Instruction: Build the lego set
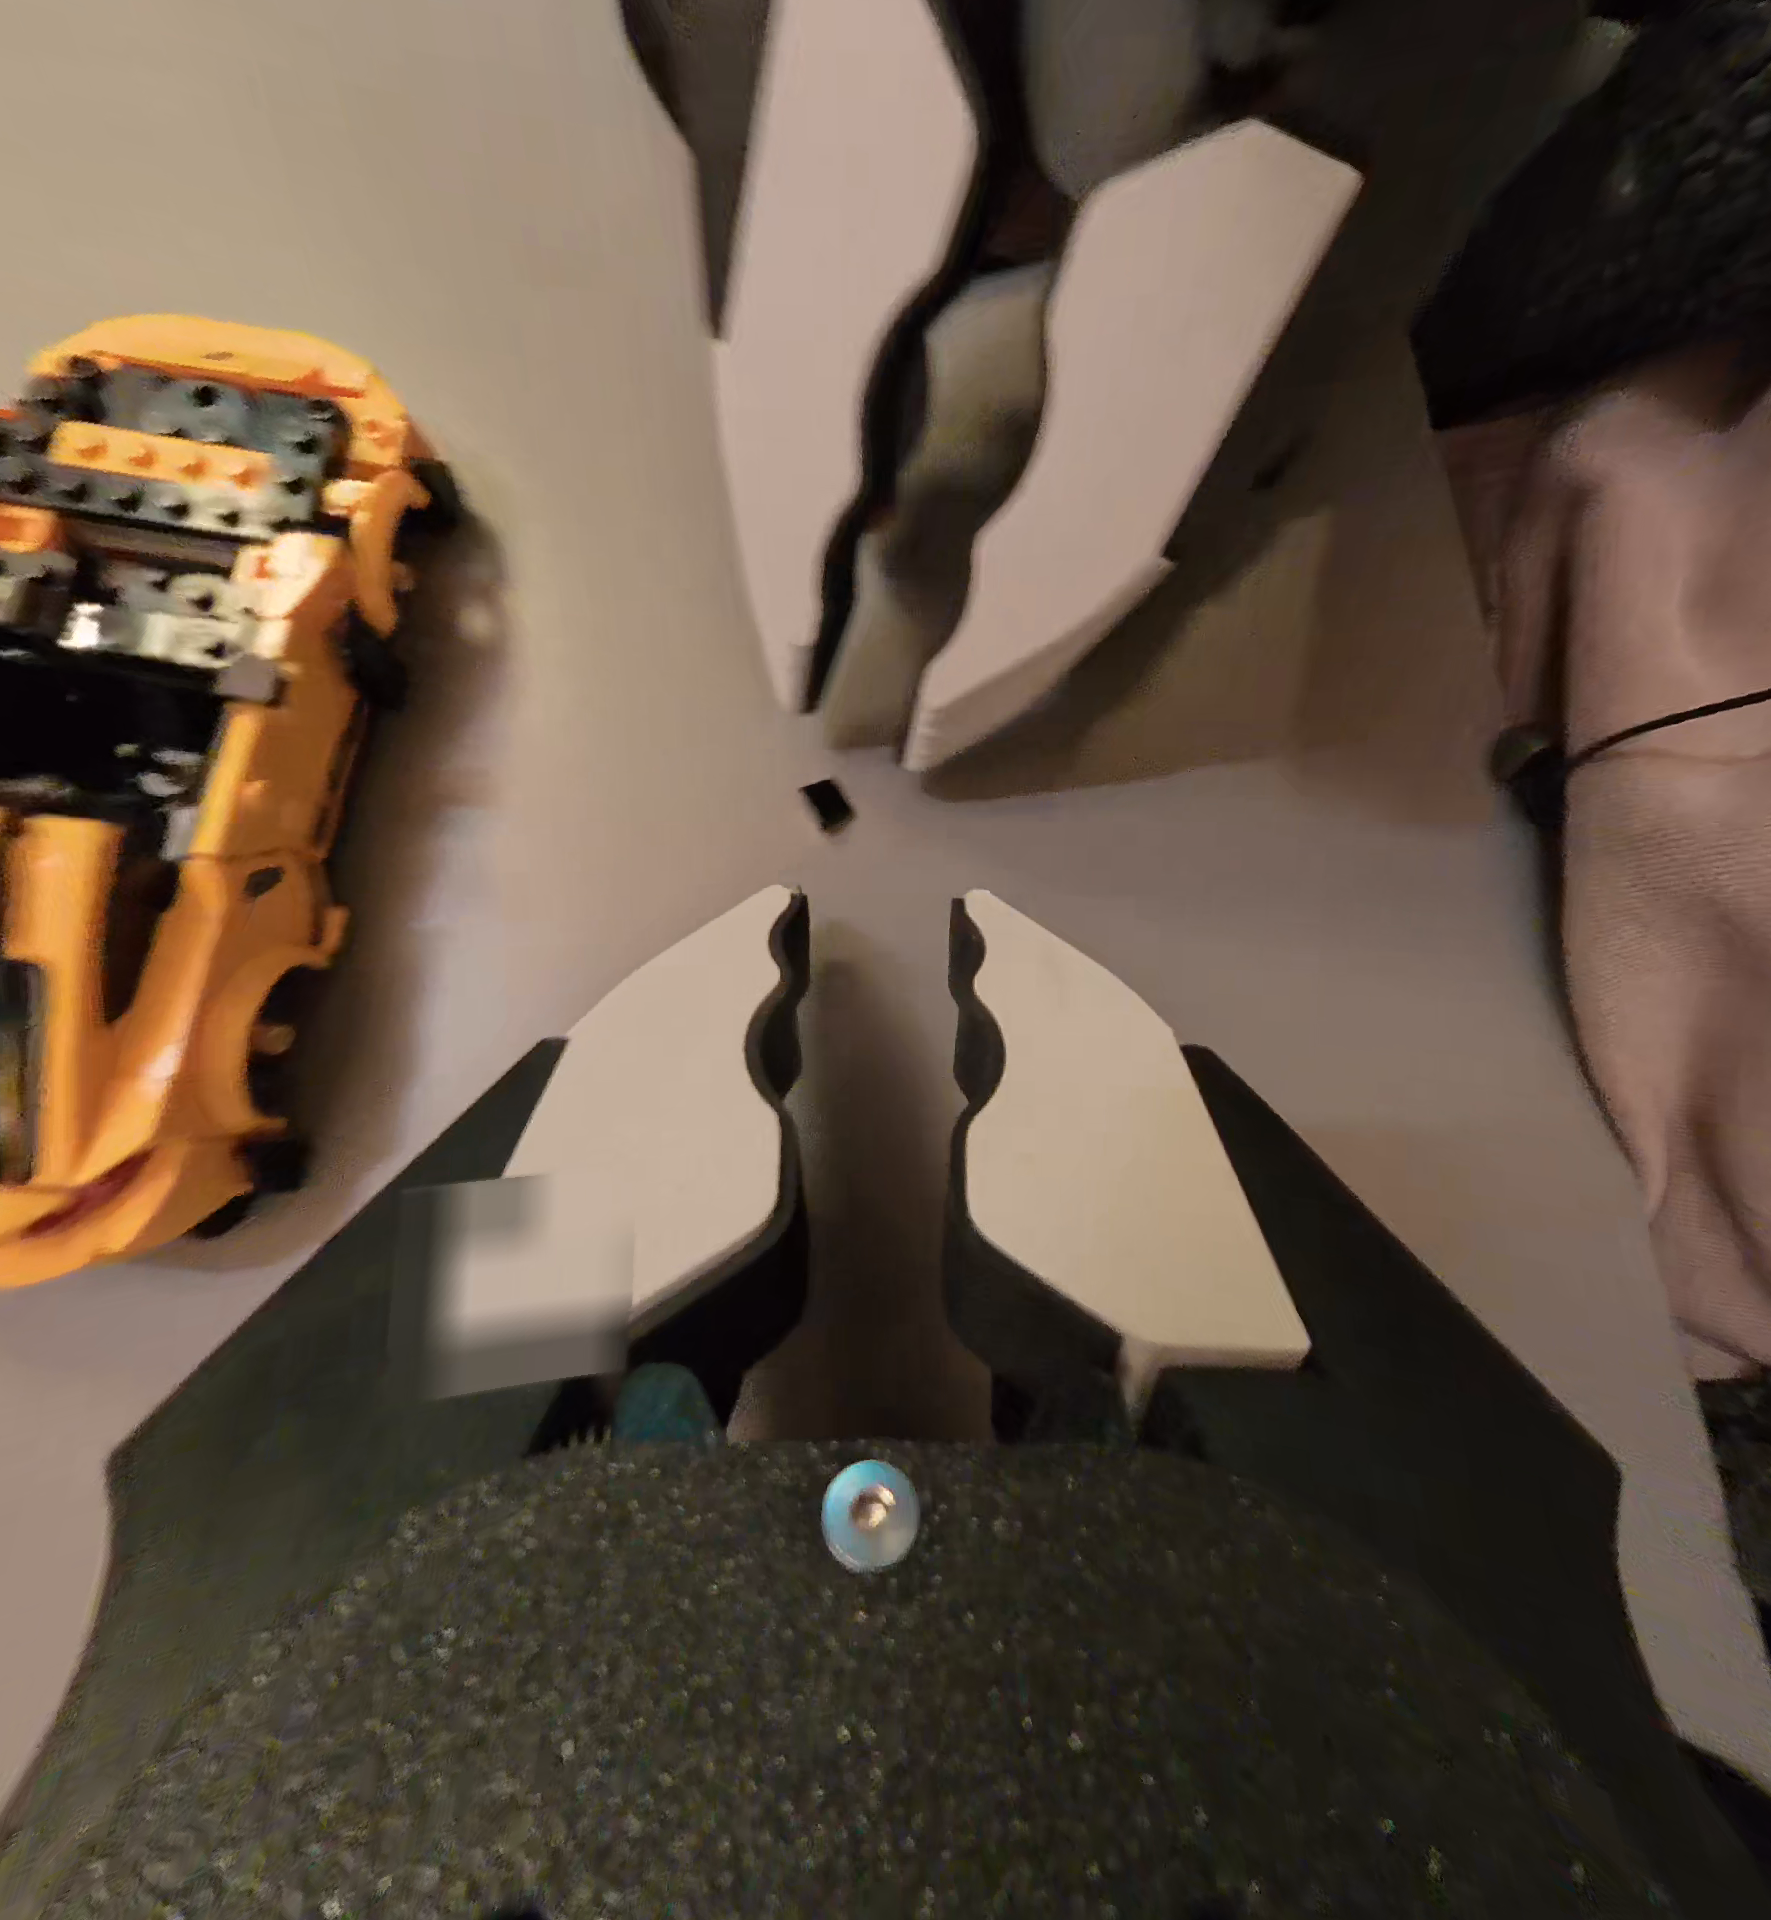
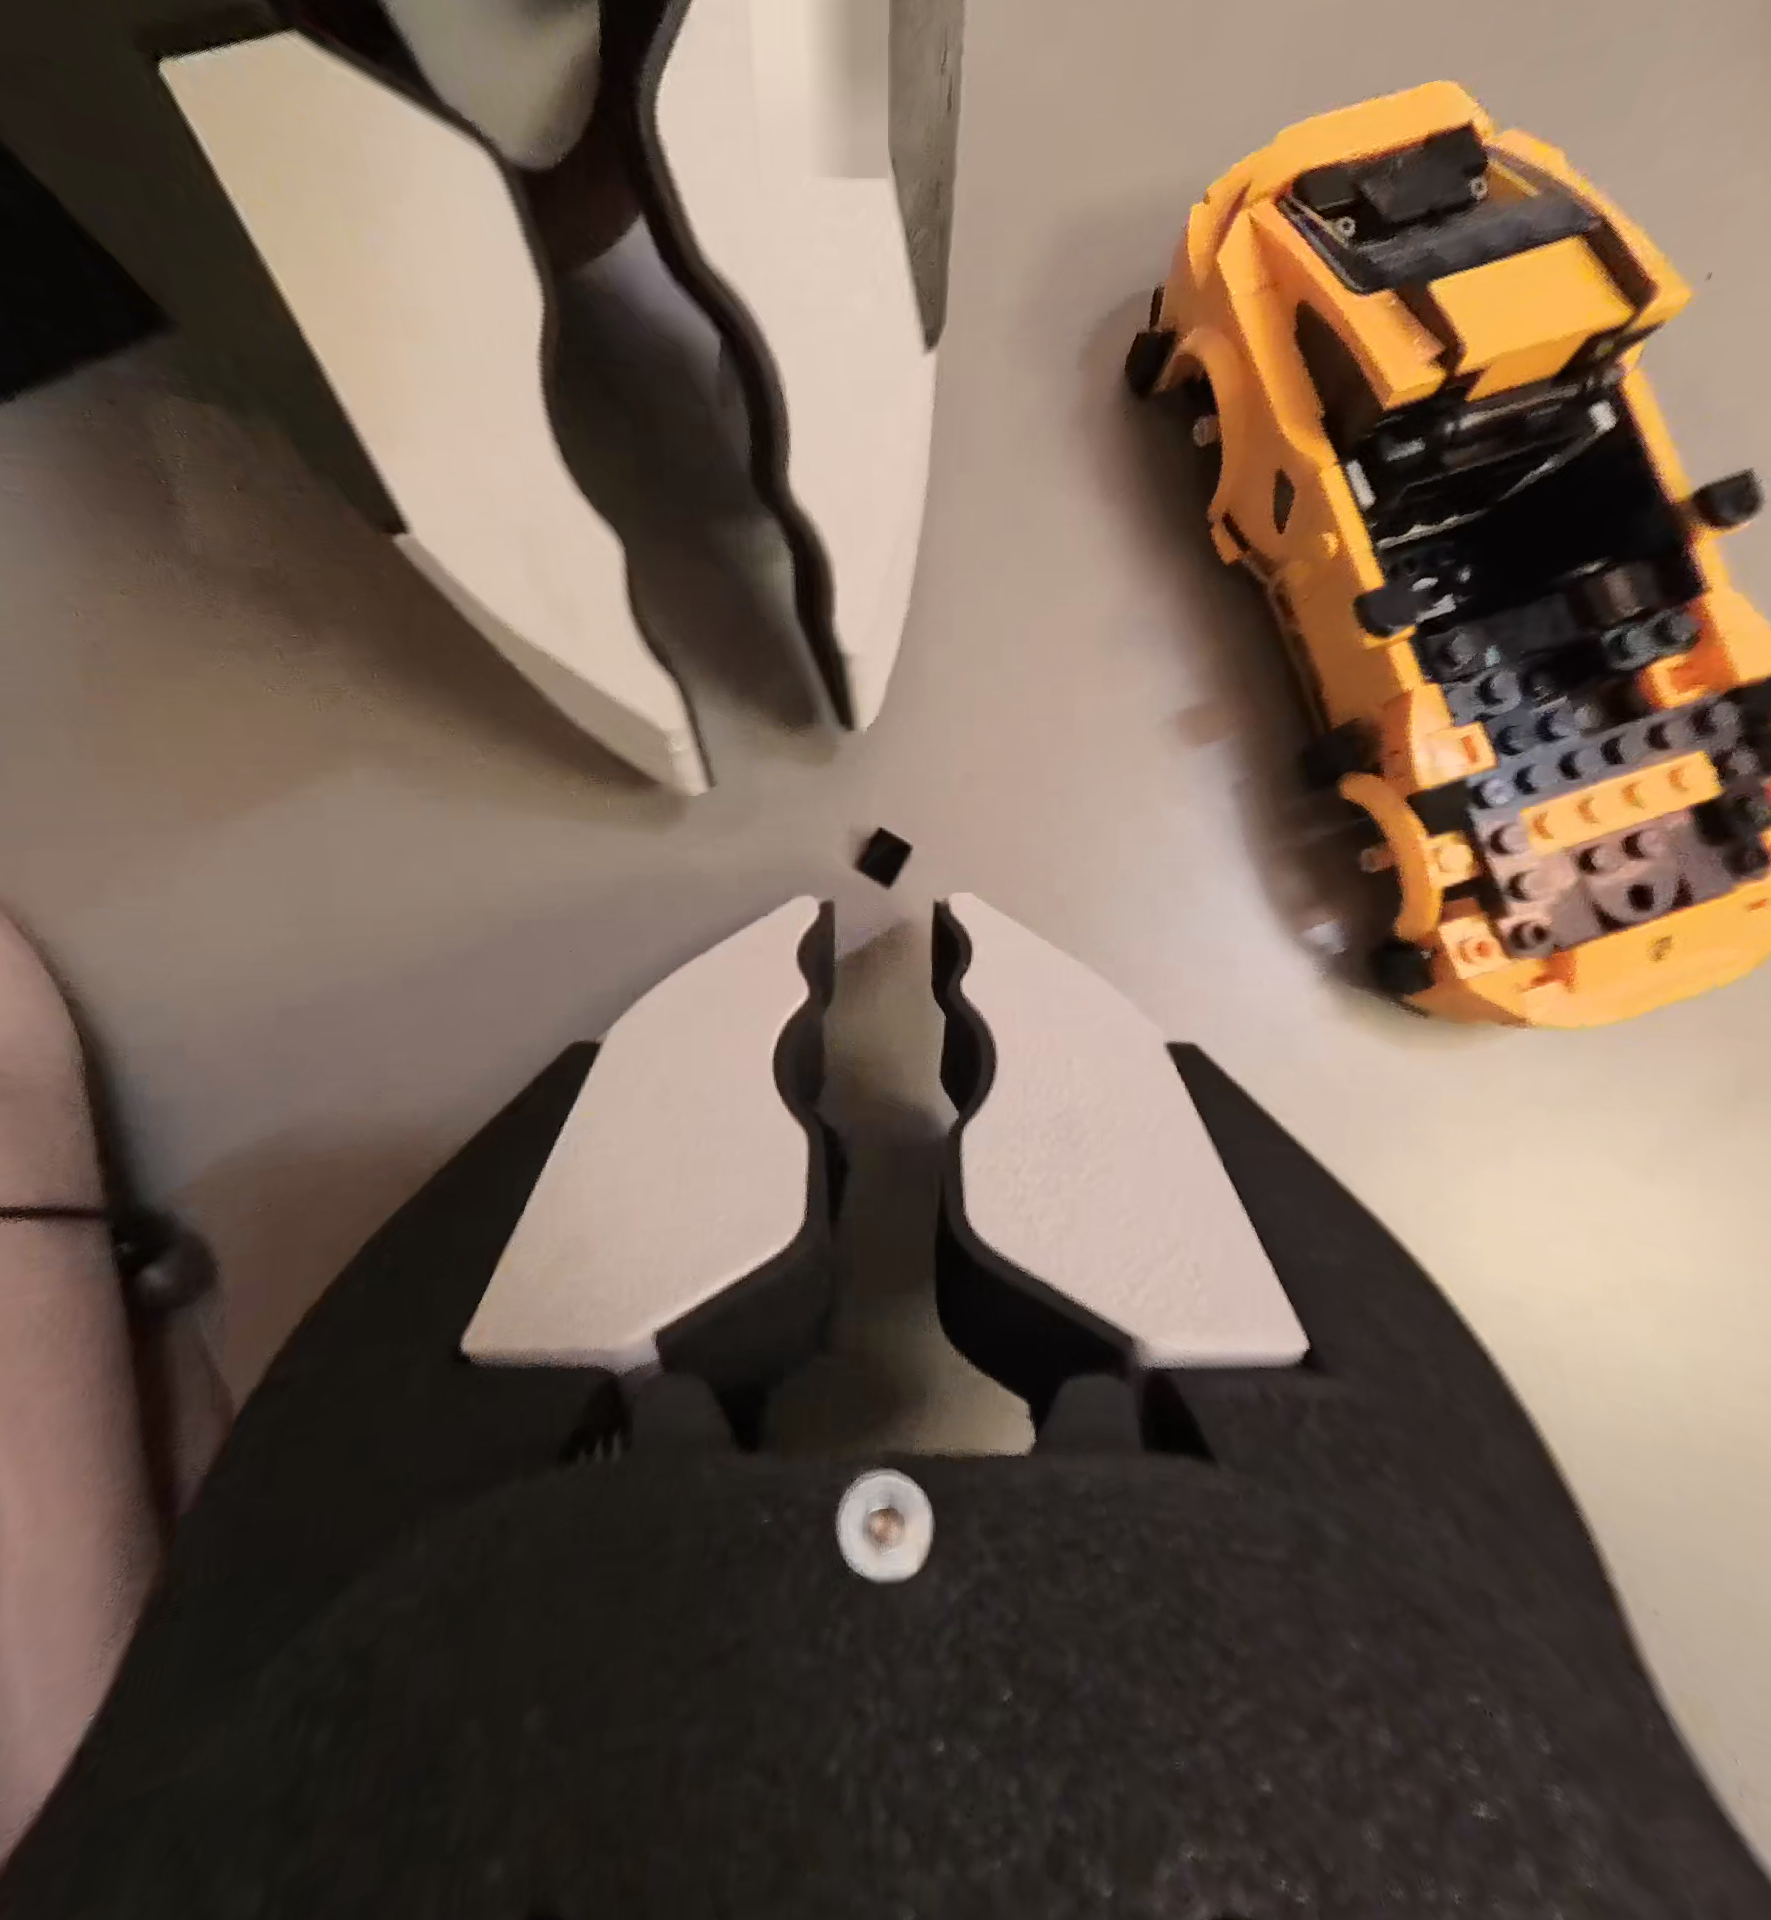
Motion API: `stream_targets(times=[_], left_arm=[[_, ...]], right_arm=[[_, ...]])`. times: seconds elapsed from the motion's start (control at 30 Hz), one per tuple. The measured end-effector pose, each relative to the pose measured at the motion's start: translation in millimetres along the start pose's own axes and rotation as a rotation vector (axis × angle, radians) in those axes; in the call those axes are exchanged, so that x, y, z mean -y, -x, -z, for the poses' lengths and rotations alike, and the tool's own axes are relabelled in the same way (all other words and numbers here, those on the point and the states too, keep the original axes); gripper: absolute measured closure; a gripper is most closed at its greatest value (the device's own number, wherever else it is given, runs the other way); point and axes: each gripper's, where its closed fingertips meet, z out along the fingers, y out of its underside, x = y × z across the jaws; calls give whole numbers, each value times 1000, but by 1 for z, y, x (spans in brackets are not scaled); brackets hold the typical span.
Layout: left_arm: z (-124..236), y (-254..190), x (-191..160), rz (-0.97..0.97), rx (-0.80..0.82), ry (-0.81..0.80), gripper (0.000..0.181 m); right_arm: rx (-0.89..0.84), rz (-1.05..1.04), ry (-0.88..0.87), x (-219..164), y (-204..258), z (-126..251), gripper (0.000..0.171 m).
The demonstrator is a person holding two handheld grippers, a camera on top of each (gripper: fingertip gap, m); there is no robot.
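Here, the small black piece (image 2: 883, 856) lay loose on the surface (image 2: 1068, 1195) between the left gripper (image 1: 877, 900) and right gripper (image 2: 881, 906), both with fingers parted and empty; the orange car (image 2: 1473, 582) stood apart. Next: grasp it.

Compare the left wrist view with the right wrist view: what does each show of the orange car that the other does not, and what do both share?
Only the left wrist view cuts the orange car off at its left edge, and it shows a blue-green piece at the left tool's base.

Only the right wrist view shows the whole car, including its black rear part.

Both show the small black piece on the table between the two open tools, the right tool opposite the left.
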Motion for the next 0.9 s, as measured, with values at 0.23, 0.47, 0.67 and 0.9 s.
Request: stream_targets(times=[0.23, 0.47, 0.67, 0.9], left_arm=[[33, 44, -12, 27, 137, -36, 162], [47, 60, -16, 24, 208, -143, 162], [58, 72, -12, 26, 257, -214, 148], [58, 110, -7, -23, 330, -176, 106]], right_arm=[[-85, -123, 12, 0, 0, -10, 156], [-97, -145, 37, 6, 1, -15, 164], [-31, 86, -34, 12, -12, 7, 164], [31, 277, -37, 22, -80, 38, 164]])
